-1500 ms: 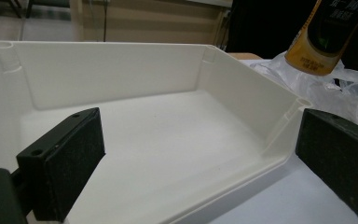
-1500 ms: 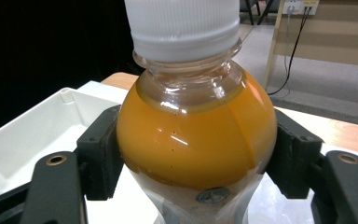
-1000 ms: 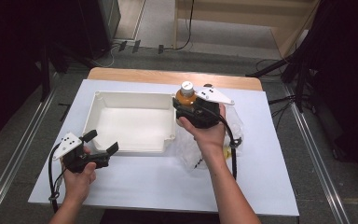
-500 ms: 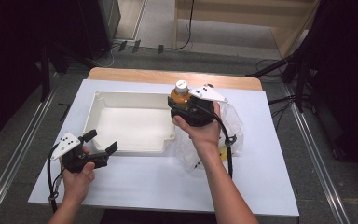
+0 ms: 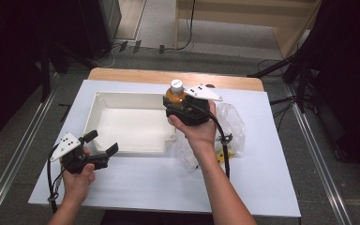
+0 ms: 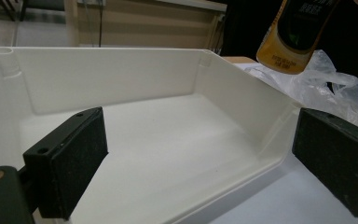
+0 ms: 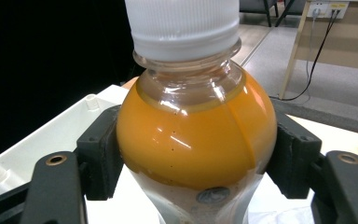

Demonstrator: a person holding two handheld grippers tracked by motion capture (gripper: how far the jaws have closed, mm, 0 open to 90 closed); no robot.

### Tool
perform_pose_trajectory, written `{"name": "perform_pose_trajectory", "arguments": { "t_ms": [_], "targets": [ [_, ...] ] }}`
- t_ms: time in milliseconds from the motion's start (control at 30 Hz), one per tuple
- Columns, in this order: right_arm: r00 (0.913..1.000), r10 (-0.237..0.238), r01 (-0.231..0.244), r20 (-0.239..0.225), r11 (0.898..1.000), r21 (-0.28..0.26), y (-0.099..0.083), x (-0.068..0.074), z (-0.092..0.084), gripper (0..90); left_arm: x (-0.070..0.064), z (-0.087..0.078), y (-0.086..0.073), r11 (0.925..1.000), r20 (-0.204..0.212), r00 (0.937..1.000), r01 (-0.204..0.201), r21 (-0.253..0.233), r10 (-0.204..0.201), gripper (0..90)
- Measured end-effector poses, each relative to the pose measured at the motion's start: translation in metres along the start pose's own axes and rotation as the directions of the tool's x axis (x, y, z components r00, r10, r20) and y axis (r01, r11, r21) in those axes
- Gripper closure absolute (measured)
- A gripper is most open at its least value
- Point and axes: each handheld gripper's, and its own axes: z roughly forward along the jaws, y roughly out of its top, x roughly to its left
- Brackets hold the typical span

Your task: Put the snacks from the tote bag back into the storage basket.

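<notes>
Listing what we find on the table, item by item:

Bottle (image 5: 175, 92): we log one clear bottle of orange drink with a white ribbed cap, upright, held off the table at the white tray's right rim.
Right gripper (image 5: 177, 104): we see its jaws clamped on the bottle's shoulder, one pad pressing each side in the right gripper view; the grey plate sits on top, the cable trails down past the forearm.
Left gripper (image 5: 102, 143): we record its jaws spread wide with nothing between them, hovering at the tray's near left corner and looking into it.
Tray (image 5: 104, 101): white, rectangular, deep-walled, bare inside; its right wall stands between the bottle and the tray floor.
Plastic bag (image 5: 229, 123): clear, crumpled, lying just right of the tray, under and behind the right hand; something yellow shows through it, which we cannot identify.
Table sheet (image 5: 136, 183): white, covering a wooden top.
Surroundings: grey floor, cables, dark stands at the sides.
</notes>
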Motion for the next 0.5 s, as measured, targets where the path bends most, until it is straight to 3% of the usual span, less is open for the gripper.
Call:
{"name": "perform_pose_trajectory", "arguments": {
  "t_ms": [500],
  "targets": [
    [0.9998, 0.003, -0.003, -0.018, 1.000, 0.006, 0.0001, 0.0094, 0.0085, 30.9, 0.0008, -0.0003, 0.0000, 1.0000, 0.002, 1.0000, 0.005, -0.005, -0.005, 3.2]
  ]
}}
